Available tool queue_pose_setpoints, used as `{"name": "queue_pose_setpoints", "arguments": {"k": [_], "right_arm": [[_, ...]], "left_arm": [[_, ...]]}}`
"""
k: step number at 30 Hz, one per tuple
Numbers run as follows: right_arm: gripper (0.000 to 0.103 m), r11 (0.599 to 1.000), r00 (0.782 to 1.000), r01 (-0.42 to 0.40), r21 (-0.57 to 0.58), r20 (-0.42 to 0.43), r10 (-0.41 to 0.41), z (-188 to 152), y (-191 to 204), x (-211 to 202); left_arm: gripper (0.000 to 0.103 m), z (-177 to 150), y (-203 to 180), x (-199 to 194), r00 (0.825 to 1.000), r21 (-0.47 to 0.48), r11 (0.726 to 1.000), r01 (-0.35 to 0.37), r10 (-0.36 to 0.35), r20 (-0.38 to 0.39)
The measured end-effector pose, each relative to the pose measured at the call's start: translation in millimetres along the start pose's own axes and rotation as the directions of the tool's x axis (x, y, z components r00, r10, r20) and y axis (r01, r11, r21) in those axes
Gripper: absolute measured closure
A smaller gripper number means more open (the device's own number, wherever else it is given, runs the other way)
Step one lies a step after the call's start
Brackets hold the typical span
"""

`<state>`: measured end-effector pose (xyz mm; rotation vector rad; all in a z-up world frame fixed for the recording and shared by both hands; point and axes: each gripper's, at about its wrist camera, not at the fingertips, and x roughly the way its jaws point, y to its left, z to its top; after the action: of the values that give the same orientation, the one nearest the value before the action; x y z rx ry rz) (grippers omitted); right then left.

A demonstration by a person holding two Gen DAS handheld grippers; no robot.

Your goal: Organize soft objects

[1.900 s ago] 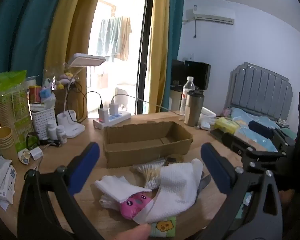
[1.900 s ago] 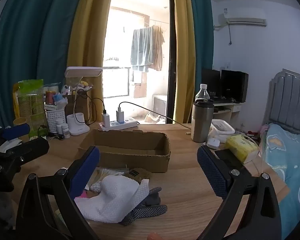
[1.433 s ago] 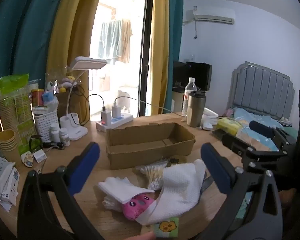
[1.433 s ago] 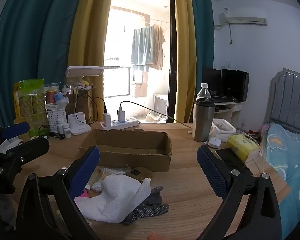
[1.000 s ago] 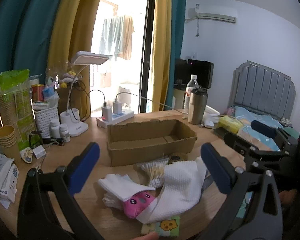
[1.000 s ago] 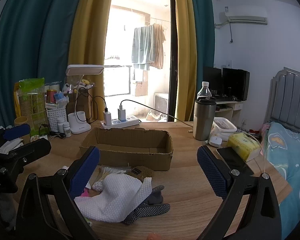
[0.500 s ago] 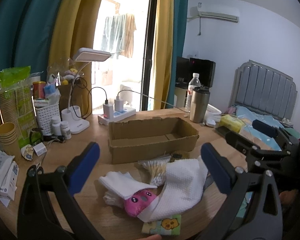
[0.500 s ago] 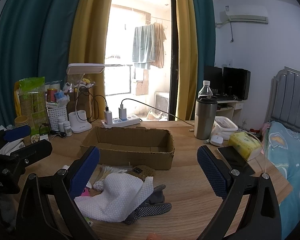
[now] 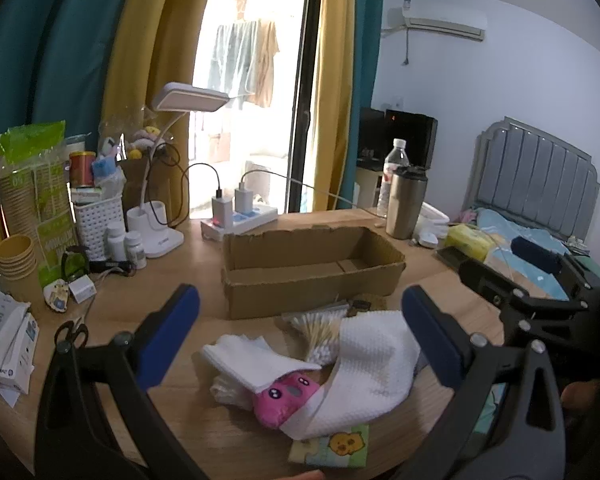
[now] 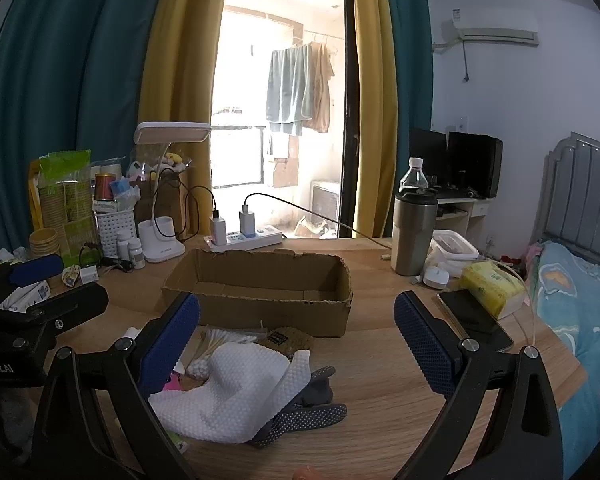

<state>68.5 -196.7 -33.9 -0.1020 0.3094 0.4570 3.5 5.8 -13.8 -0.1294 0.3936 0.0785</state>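
Observation:
An empty cardboard box (image 9: 312,264) (image 10: 260,292) sits mid-table. In front of it lies a heap of soft things: a white textured cloth (image 9: 374,364) (image 10: 228,384), folded white tissues (image 9: 248,356), a pink plush toy (image 9: 286,396), a bag of cotton swabs (image 9: 320,332) and a small cartoon tissue pack (image 9: 332,450). A dotted grey glove (image 10: 304,416) pokes out under the cloth. My left gripper (image 9: 300,332) hangs open above the heap, holding nothing. My right gripper (image 10: 296,340) is open too, over the cloth, empty.
Along the back stand a desk lamp (image 9: 168,184), a power strip (image 9: 240,220), a steel tumbler (image 10: 414,232) and a water bottle (image 10: 414,174). Paper cups (image 9: 16,256), pill bottles and scissors (image 9: 70,334) crowd the left. A yellow tissue pack (image 10: 492,288) and phone (image 10: 474,320) lie right, by the bed.
Both grippers have risen and drawn back slightly, so the box and heap sit a little lower in view. Nothing on the table has moved.

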Motion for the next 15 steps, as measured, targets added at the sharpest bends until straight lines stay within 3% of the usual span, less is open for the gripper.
{"name": "queue_pose_setpoints", "arguments": {"k": [15], "right_arm": [[0.003, 1.000, 1.000, -0.005, -0.001, -0.012, 0.005, -5.2, 2.0, 3.3]], "left_arm": [[0.001, -3.5, 2.4, 4.2, 1.000, -0.006, 1.000, 0.000, 0.000, -0.013]]}}
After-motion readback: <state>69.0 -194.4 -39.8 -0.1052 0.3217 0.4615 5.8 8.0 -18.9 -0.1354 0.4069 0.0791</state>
